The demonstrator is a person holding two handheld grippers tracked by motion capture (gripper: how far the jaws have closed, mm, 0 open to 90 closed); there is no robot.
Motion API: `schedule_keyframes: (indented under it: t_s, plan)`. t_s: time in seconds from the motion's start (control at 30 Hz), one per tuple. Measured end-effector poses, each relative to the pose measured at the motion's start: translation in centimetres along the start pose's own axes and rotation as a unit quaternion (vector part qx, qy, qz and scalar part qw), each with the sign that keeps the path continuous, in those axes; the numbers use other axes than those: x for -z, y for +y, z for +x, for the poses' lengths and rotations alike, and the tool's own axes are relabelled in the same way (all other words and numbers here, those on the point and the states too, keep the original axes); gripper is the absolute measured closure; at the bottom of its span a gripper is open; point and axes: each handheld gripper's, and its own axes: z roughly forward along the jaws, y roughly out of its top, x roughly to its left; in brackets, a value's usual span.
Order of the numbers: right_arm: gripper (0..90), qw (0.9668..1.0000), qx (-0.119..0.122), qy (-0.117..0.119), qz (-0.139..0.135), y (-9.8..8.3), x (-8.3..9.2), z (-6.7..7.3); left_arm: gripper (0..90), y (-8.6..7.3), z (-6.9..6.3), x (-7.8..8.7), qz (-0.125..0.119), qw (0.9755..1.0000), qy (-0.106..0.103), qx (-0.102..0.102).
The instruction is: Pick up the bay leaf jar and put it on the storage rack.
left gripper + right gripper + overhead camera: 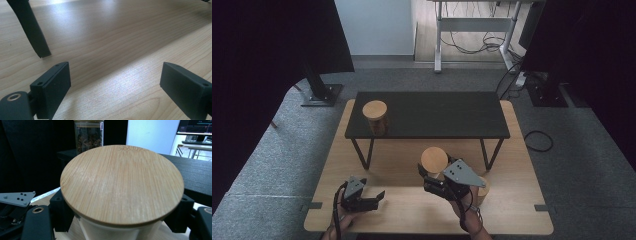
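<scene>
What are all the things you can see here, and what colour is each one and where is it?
Held jar: 1, pale body with a round bamboo lid, gripped at the table's near middle.
Glass jar: 1, clear with a bamboo lid and brown contents, on the shelf's left end.
Third jar: 1, bamboo-topped, partly hidden beside the right hand.
Shelf: 1, black with thin legs, on the table.
Table: 1, light wood, on grey carpet.
Desk: 1, white frame, far back with cables.
Left gripper: black, jaws open over bare table.
Right gripper: black, closed on the held jar.
</scene>
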Motion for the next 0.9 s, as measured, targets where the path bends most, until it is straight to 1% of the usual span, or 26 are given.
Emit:
schedule_keyframes:
  t_s: [0.23,0.57,0.9]
  plan:
    - [24.4,1.0000,0.003,0.001,-0.001,0.4,0.0,-0.2,9.2,0.0,0.0,0.0,0.001,1.0000,0.000,-0.002]
    - [24.4,1.0000,-0.006,0.001,-0.007,1.1,-0.1,-0.7,9.2,0.0,0.0,0.0,0.001,1.0000,-0.001,-0.001]
    - [24.4,0.9999,-0.006,0.000,-0.012,1.8,-0.4,-1.0,9.2,0.0,0.0,0.0,0.003,1.0000,-0.001,-0.004]
